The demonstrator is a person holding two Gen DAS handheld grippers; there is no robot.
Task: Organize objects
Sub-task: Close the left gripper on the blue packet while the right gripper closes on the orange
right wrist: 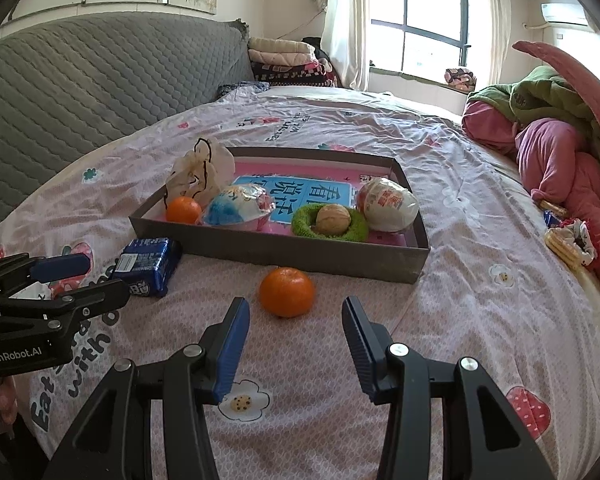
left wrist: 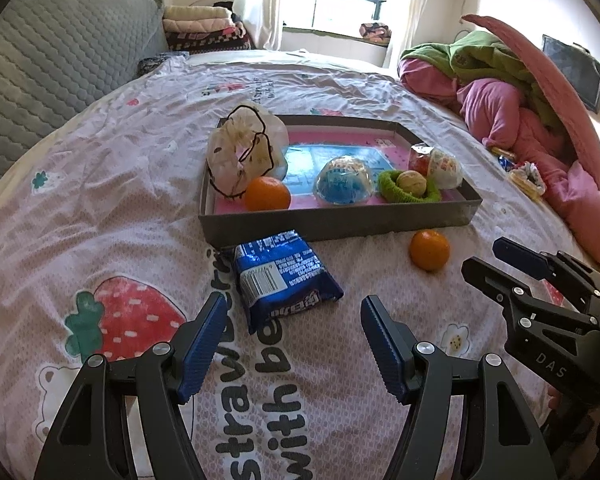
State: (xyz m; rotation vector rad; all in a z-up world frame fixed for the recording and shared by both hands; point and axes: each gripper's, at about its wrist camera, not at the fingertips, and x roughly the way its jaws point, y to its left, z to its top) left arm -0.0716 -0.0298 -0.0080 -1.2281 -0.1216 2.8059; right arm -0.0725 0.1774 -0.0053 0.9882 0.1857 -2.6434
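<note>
Right wrist | orange (right wrist: 286, 291) near box (right wrist: 284, 250) front wall | fingers (right wrist: 233, 350) apart

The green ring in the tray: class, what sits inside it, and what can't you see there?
Inside the green ring sits a walnut, within the tray. The walnut's underside and the tray floor beneath it are covered, so whether anything lies underneath cannot be seen.

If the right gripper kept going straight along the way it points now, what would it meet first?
Most likely the loose orange on the bedsheet, just ahead of the open right gripper and roughly centred between its fingers. Behind it stands the grey tray. Depth is hard to judge.
</note>
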